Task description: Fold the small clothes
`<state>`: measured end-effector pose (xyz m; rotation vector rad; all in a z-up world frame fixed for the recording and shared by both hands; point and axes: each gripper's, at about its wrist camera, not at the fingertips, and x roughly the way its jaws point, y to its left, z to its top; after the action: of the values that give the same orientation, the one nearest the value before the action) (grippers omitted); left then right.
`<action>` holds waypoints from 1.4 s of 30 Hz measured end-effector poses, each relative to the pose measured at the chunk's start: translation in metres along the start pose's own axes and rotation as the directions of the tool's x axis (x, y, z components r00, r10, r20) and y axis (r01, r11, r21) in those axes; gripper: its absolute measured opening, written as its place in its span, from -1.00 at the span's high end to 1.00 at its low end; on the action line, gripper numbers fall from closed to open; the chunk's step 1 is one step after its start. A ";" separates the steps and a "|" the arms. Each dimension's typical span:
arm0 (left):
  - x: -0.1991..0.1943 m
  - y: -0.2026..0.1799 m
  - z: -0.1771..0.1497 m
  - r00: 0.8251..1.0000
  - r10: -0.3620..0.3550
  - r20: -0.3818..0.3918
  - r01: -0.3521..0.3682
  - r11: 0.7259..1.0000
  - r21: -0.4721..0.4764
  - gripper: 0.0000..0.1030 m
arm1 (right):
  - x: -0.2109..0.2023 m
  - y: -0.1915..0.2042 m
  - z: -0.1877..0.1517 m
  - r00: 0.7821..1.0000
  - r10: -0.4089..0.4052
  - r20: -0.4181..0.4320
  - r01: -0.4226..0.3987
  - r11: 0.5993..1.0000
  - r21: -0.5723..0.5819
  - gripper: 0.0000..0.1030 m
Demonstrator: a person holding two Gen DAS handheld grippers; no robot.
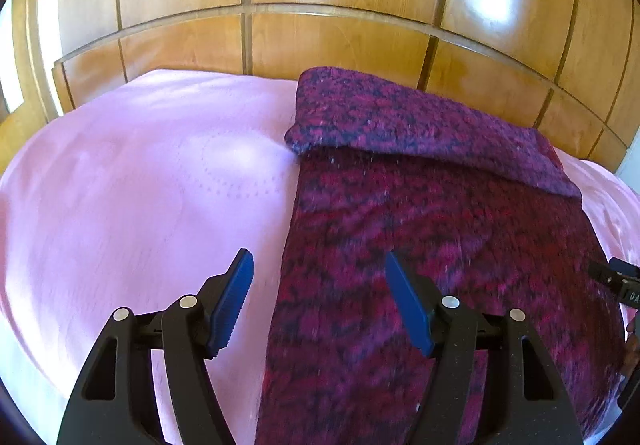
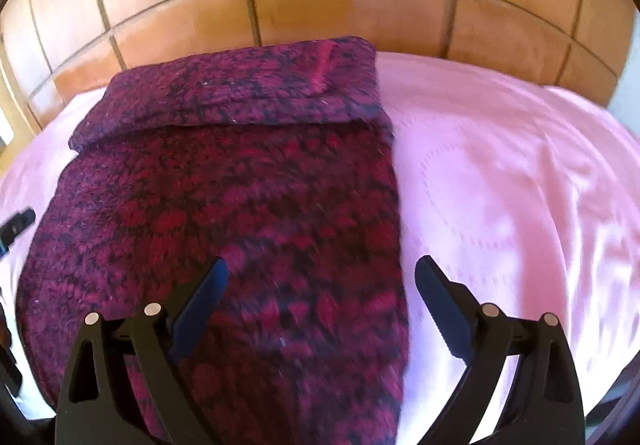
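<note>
**Q:** Two grippers are seen — how are they set?

**A:** The left gripper [image 1: 318, 277] is held over the near left edge of a knitted garment [image 1: 420, 253], its blue-padded fingers [image 1: 236, 301] spread apart with nothing grasped; one finger is seen above the pink bedsheet [image 1: 132, 185], the other above the knit. The right gripper [image 2: 320, 281] is likewise released, its fingers [image 2: 440, 309] spread wide and straddling the garment's right edge, with nothing pressed between them.

**Q:** Where is the garment placed?

**A:** The magenta-and-dark mottled knitted garment [image 2: 240, 213] is laid flat on the pink bedsheet [image 2: 500, 173] of a bed. Its far end is folded back over itself, so that a thicker band is formed across the top, near the wooden headboard [image 1: 340, 41].

**Q:** Is anything else shown?

**A:** The headboard [image 2: 340, 17] is panelled in glossy squares, with bright light reflected on it in the left wrist view. A small black part of the other gripper is caught at the edge of each view. Some blur is noted in both pictures.
</note>
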<state>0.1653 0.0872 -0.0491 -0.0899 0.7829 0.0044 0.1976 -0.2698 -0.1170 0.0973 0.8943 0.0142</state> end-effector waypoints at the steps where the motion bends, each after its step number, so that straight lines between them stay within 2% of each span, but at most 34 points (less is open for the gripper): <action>1: -0.002 0.002 -0.004 1.000 0.001 -0.005 -0.001 1.000 -0.006 -0.31 | -0.001 -0.005 -0.004 1.000 0.013 -0.010 -0.012 1.000 0.022 -0.83; 2: -0.004 0.003 -0.008 1.000 -0.002 -0.011 0.001 1.000 -0.012 -0.31 | -0.001 -0.009 -0.009 0.999 0.038 -0.026 -0.037 0.998 0.045 -0.82; 4: -0.007 0.009 -0.017 1.000 -0.006 -0.031 0.005 1.000 -0.028 -0.31 | -0.003 -0.015 -0.017 0.995 0.081 -0.053 -0.077 0.994 0.078 -0.60; 5: -0.008 0.012 -0.021 0.999 -0.010 -0.041 0.008 0.999 -0.036 -0.31 | -0.006 -0.018 -0.025 0.994 0.094 -0.060 -0.089 0.992 0.085 -0.59; 10: -0.015 0.029 -0.049 0.990 -0.059 -0.128 0.049 0.996 -0.077 -0.29 | -0.028 -0.015 -0.050 0.987 0.136 -0.080 -0.132 0.990 0.051 -0.27; 12: -0.024 0.036 -0.061 0.983 -0.092 -0.156 0.077 0.992 -0.100 -0.20 | -0.036 -0.013 -0.060 0.983 0.152 -0.099 -0.148 0.988 0.045 -0.17; 14: -0.032 0.039 -0.070 0.978 -0.122 -0.171 0.104 0.989 -0.106 -0.19 | -0.046 -0.012 -0.073 0.979 0.162 -0.121 -0.159 0.987 0.038 -0.09; 17: -0.045 0.039 -0.085 0.960 -0.191 -0.205 0.174 0.980 -0.098 -0.02 | -0.055 -0.010 -0.089 0.968 0.187 -0.166 -0.182 0.982 0.045 -0.01; 19: -0.049 0.037 -0.094 0.942 -0.232 -0.243 0.216 0.972 -0.092 0.27 | -0.059 -0.010 -0.101 0.956 0.210 -0.204 -0.203 0.978 0.055 0.07; 20: -0.051 0.035 -0.096 0.942 -0.230 -0.245 0.218 0.973 -0.076 0.32 | -0.061 -0.008 -0.108 0.947 0.225 -0.229 -0.218 0.974 0.056 0.10; 21: -0.054 0.034 -0.098 0.942 -0.229 -0.244 0.222 0.973 -0.056 0.52 | -0.061 -0.007 -0.112 0.940 0.235 -0.247 -0.228 0.972 0.056 0.22; 22: -0.057 0.034 -0.098 0.940 -0.239 -0.244 0.235 0.971 -0.046 0.60 | -0.061 -0.006 -0.114 0.934 0.245 -0.260 -0.237 0.970 0.060 0.40; 24: -0.063 0.037 -0.094 0.934 -0.271 -0.233 0.263 0.962 -0.068 0.68 | -0.067 -0.005 -0.115 0.922 0.281 -0.266 -0.270 0.960 0.078 0.52; 27: -0.072 0.044 -0.080 0.922 -0.333 -0.197 0.316 0.942 -0.112 0.72 | -0.086 -0.002 -0.096 0.905 0.376 -0.199 -0.364 0.926 0.097 0.62; 30: -0.079 0.053 -0.055 0.893 -0.434 -0.116 0.409 0.892 -0.190 0.75 | -0.099 0.000 -0.070 0.882 0.461 -0.101 -0.449 0.885 0.121 0.64; 33: -0.074 0.056 -0.033 0.869 -0.491 -0.063 0.464 0.852 -0.241 0.79 | -0.096 0.001 -0.044 0.856 0.517 -0.022 -0.507 0.847 0.157 0.64; 34: -0.067 0.055 -0.025 0.864 -0.502 -0.051 0.474 0.842 -0.258 0.80 | -0.090 0.003 -0.036 0.854 0.520 -0.006 -0.511 0.843 0.169 0.64; 36: -0.057 0.053 -0.011 0.859 -0.510 -0.036 0.483 0.832 -0.273 0.81 | -0.080 0.004 -0.020 0.863 0.504 0.012 -0.498 0.849 0.178 0.65; 39: -0.028 0.048 0.013 0.865 -0.502 -0.021 0.472 0.827 -0.306 0.83 | -0.056 -0.007 0.003 0.878 0.478 0.034 -0.472 0.849 0.236 0.66; 42: 0.003 0.044 0.034 0.876 -0.481 -0.038 0.442 0.832 -0.334 0.85 | -0.036 -0.020 0.015 0.898 0.438 0.037 -0.428 0.853 0.300 0.67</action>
<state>0.1898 0.1339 -0.0308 -0.5926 0.8610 -0.3425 0.1857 -0.2928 -0.0814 0.5880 0.8871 0.3036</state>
